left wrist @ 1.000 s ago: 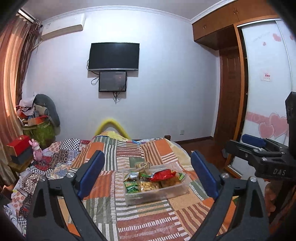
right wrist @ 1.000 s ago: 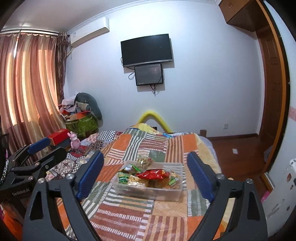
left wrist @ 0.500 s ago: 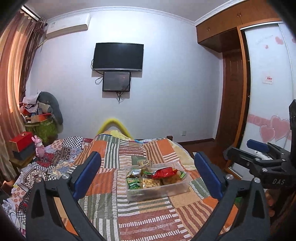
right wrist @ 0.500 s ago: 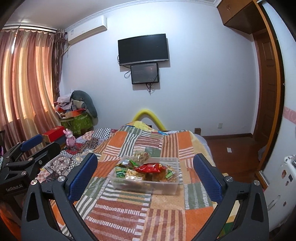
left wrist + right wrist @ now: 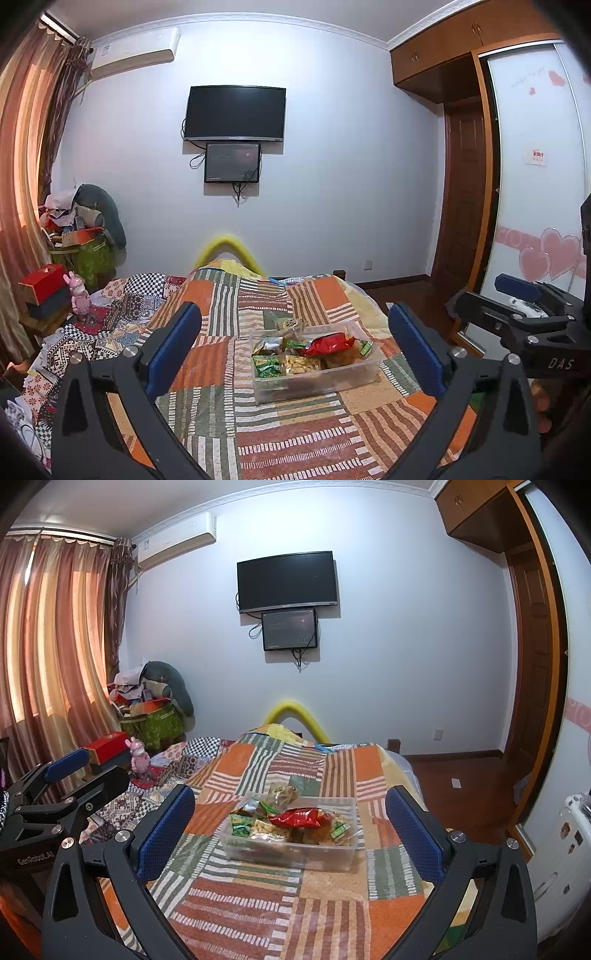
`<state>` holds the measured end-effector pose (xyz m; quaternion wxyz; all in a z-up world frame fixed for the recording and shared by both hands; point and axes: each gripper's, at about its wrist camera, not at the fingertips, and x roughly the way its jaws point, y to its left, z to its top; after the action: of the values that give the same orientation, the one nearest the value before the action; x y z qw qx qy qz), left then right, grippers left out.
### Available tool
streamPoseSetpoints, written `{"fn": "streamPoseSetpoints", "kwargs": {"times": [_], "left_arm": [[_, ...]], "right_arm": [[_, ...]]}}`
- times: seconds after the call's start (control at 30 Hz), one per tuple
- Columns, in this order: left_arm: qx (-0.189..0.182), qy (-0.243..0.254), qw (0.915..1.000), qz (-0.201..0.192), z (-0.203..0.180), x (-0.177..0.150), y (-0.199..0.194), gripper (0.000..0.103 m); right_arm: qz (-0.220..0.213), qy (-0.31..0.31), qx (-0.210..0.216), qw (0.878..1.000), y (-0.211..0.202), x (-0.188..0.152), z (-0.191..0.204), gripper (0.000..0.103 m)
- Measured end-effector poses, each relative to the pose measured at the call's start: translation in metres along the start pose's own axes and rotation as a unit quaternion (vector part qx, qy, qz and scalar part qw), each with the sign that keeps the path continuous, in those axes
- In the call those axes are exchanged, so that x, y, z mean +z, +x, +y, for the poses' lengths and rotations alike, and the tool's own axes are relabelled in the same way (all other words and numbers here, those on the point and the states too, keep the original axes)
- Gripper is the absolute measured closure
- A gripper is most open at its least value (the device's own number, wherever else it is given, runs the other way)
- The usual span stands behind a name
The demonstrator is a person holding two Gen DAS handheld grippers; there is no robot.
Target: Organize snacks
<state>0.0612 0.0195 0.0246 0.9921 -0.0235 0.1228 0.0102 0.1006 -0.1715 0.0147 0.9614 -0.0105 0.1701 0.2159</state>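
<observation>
While both claws are held wide and empty above the patchwork bedspread [image 5: 258, 904], the snack packets [image 5: 295, 818] are seen gathered in the clear plastic tub [image 5: 325, 384] at lower centre of the frame, which suits a finished sort or one pending.

Left claw [image 5: 295, 354] and right claw [image 5: 291, 834] frame the tub.

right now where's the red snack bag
In both wrist views the red snack bag lies on top of the other packets in the clear tub on the patchwork bedspread, centre frame.
</observation>
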Motion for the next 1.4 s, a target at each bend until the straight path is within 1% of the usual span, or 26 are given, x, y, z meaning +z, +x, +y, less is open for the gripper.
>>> {"fn": "streamPoseSetpoints", "kwargs": {"times": [0.93,1.4], "left_arm": [[-0.009,0.004,0.9999,0.003,-0.0015,0.0026,-0.001,0.0],[-0.022,0.01,0.9997,0.006,-0.0015,0.0012,-0.0016,0.0]], "right_arm": [[-0.01,0.003,0.001,1.0,-0.0064,0.0053,-0.0005,0.0],[-0.008,0.003,0.001,1.0,-0.0059,0.0047,-0.0003,0.0]]}}
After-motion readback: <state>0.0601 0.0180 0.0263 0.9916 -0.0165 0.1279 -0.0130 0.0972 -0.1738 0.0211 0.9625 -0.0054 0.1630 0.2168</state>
